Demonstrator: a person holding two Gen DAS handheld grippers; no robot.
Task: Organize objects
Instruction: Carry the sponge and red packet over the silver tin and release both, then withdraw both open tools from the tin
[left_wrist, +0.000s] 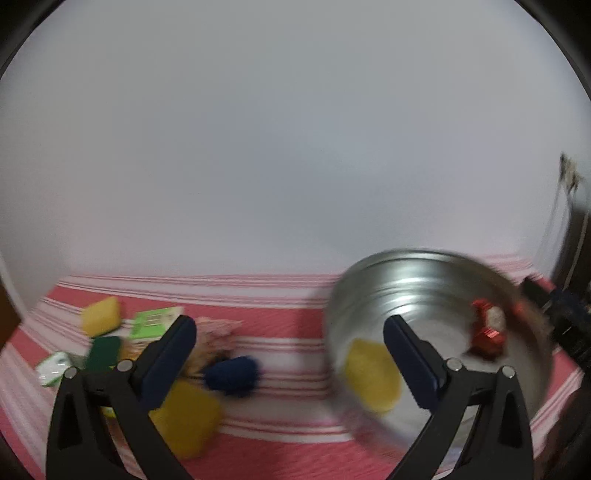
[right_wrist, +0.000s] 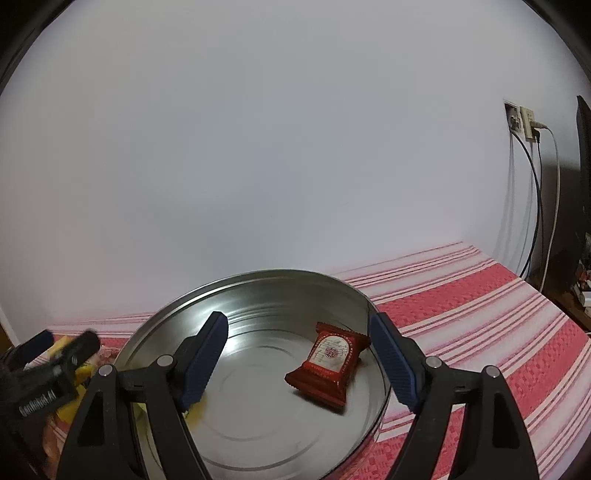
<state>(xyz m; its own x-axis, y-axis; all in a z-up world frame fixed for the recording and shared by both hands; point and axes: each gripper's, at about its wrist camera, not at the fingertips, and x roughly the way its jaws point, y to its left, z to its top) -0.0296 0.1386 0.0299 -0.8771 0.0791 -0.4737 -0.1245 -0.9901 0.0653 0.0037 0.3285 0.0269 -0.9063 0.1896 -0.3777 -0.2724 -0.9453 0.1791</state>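
A round metal tin (right_wrist: 258, 275) stands on the red-and-white striped cloth. A red snack packet (right_wrist: 328, 365) lies flat on its floor. My right gripper (right_wrist: 299, 354) hangs open above the tin, its pads on either side of the packet and clear of it. A yellow piece (right_wrist: 197, 410) peeks out behind its left finger. In the blurred left wrist view, my left gripper (left_wrist: 291, 350) is wide open and holds nothing. There the tin (left_wrist: 424, 258) sits to the right with the yellow piece (left_wrist: 373, 373) and red packet (left_wrist: 487, 332) inside. The left gripper (right_wrist: 62, 341) also shows left of the tin.
A loose pile lies left of the tin: a yellow sponge (left_wrist: 101, 315), a green box (left_wrist: 155, 321), a dark blue fuzzy thing (left_wrist: 232, 374), another yellow block (left_wrist: 188, 417). A white wall rises behind. A socket with cables (right_wrist: 524, 122) is at the right, past bare cloth (right_wrist: 480, 314).
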